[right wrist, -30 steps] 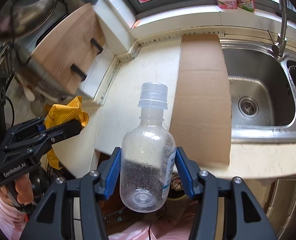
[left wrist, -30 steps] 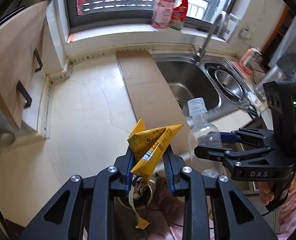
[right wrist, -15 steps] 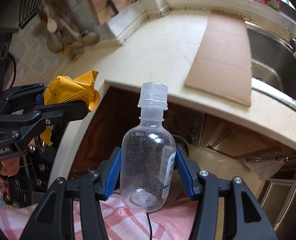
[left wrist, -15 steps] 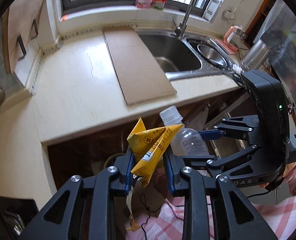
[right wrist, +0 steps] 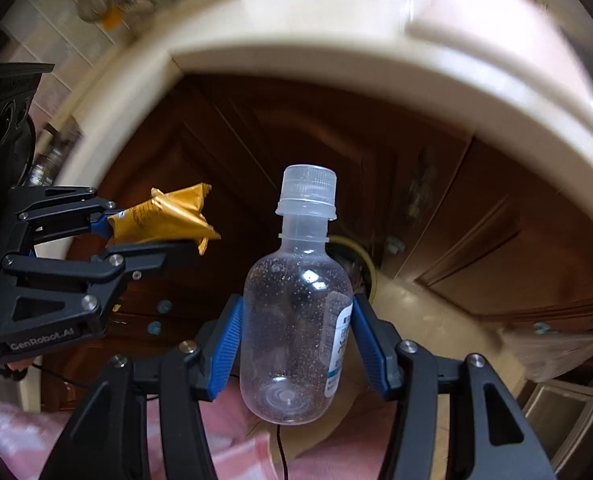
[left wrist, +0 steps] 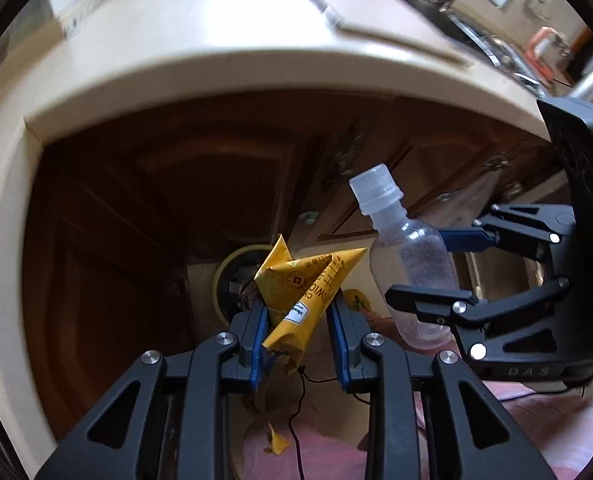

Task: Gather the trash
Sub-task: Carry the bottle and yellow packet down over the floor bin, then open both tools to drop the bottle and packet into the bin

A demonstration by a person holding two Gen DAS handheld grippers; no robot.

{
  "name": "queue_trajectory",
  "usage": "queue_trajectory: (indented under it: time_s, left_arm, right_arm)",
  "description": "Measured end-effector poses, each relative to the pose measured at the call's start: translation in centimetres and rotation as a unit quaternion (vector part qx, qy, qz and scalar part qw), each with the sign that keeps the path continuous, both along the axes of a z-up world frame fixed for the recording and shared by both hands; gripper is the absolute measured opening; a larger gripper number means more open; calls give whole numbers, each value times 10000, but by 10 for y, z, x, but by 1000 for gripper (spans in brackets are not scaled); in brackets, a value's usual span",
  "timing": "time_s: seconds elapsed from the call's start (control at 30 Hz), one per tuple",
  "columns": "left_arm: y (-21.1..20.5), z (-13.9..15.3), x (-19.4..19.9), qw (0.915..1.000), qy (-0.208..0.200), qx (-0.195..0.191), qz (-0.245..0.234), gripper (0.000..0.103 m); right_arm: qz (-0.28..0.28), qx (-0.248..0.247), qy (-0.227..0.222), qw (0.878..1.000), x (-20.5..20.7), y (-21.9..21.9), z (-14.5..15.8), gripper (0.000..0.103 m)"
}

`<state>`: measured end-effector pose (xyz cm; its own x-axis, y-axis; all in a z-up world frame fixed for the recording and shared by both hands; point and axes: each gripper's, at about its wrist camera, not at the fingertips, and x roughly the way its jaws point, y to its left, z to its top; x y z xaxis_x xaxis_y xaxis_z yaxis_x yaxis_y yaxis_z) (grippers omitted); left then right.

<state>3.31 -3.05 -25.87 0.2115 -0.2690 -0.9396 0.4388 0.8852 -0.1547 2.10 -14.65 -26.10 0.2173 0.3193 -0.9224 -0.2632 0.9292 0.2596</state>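
Note:
My left gripper [left wrist: 298, 312] is shut on a crumpled yellow wrapper [left wrist: 308, 288], which also shows in the right wrist view [right wrist: 164, 216]. My right gripper [right wrist: 294, 320] is shut on an empty clear plastic bottle [right wrist: 296, 312] with a white cap; the bottle also shows in the left wrist view [left wrist: 408, 256]. Both are held side by side below the counter edge, in front of the dark wooden cabinet doors. A round yellow-rimmed bin [left wrist: 232, 276] with dark contents sits on the floor just beyond the wrapper; part of its rim shows behind the bottle [right wrist: 360, 256].
The cream countertop edge [left wrist: 216, 72] arches overhead. Dark brown cabinet doors [left wrist: 144, 216] fill the background. The floor is pale [right wrist: 424, 312]. A pink checked sleeve [right wrist: 224, 456] and a thin black cable lie low in view.
Both grippers have dropped from above the counter to below its edge, still holding wrapper and bottle. The sink and cardboard have left view; the cabinet doors and floor bin now show.

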Motion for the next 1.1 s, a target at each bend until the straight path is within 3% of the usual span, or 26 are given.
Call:
queue_trajectory:
  time_s: [0.27, 0.47, 0.57, 0.63, 0.7, 0.87, 1.1]
  left_arm:
    - [10, -152, 22, 9980, 420, 35, 467, 28]
    - [19, -219, 39, 9968, 397, 118, 685, 42]
    - [25, -242, 46, 9969, 367, 177, 671, 56]
    - [27, -254, 50, 9971, 362, 250, 620, 76]
    - [31, -263, 55, 9969, 378, 308, 612, 84]
    - [32, -276, 61, 9970, 497, 318, 509, 85]
    - [31, -278, 64, 9969, 519, 332, 492, 85]
  right_arm:
    - [119, -195, 433, 9988, 26, 12, -143, 55]
    - [97, -159, 627, 9979, 53, 22, -219, 56]
    - [77, -190, 590, 9980, 64, 28, -245, 56]
    - [96, -248, 629, 9977, 68, 31, -260, 56]
    - [66, -293, 686, 9972, 71, 32, -270, 56]
    - [-29, -270, 689, 9973, 71, 30, -279, 62]
    - [-192, -332, 616, 9974, 64, 26, -276, 63]
